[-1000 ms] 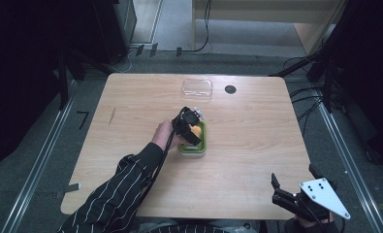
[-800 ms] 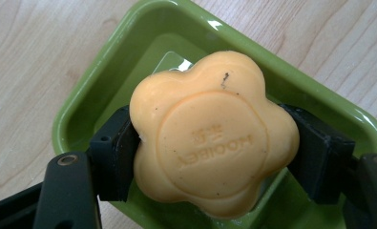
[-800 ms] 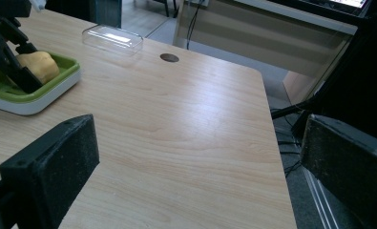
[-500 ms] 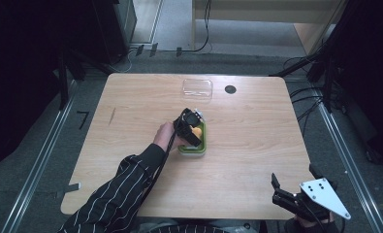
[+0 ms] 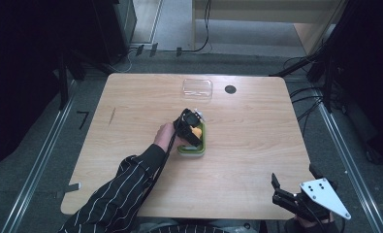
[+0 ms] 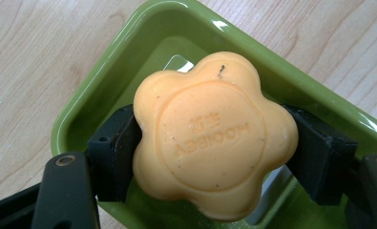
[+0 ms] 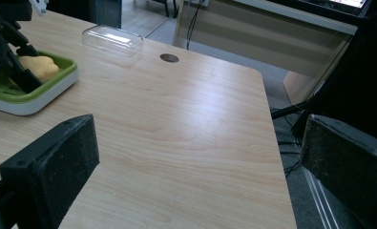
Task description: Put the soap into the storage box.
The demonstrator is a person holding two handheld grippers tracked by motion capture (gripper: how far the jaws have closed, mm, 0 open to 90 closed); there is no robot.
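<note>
I have the desk (image 5: 257,145) in front of me, pale wood, with a clear lid (image 5: 197,89) lying near its far edge and a dark round hole (image 5: 230,89) just beside that. Near the middle sits the green dish (image 5: 199,148), white underneath as the right gripper view shows it. In the dish is the soap (image 6: 214,136), an orange flower-shaped bar with raised lettering on its face.

My left tongs (image 6: 214,143) are closed on the soap: one black pad sits in a notch between lobes on each side, and both press against the bar. The jaws have just been easing open a touch, yet the pads are on the soap, which lies low in the dish, its bottom lobes near the floor of it.

I judge the bar light, firm but easy to dent, and waxy enough to slip if wet. The notches between lobes are the right place to grip, since the pads cannot slide round there. A light squeeze should do.

My left forearm, in a striped sleeve, reaches in from the near edge, the hand (image 5: 164,138) left of the dish and the tongs pointed down into it. My right tongs (image 5: 283,190) wait at the near right corner, jaws wide apart, holding nothing.
</note>
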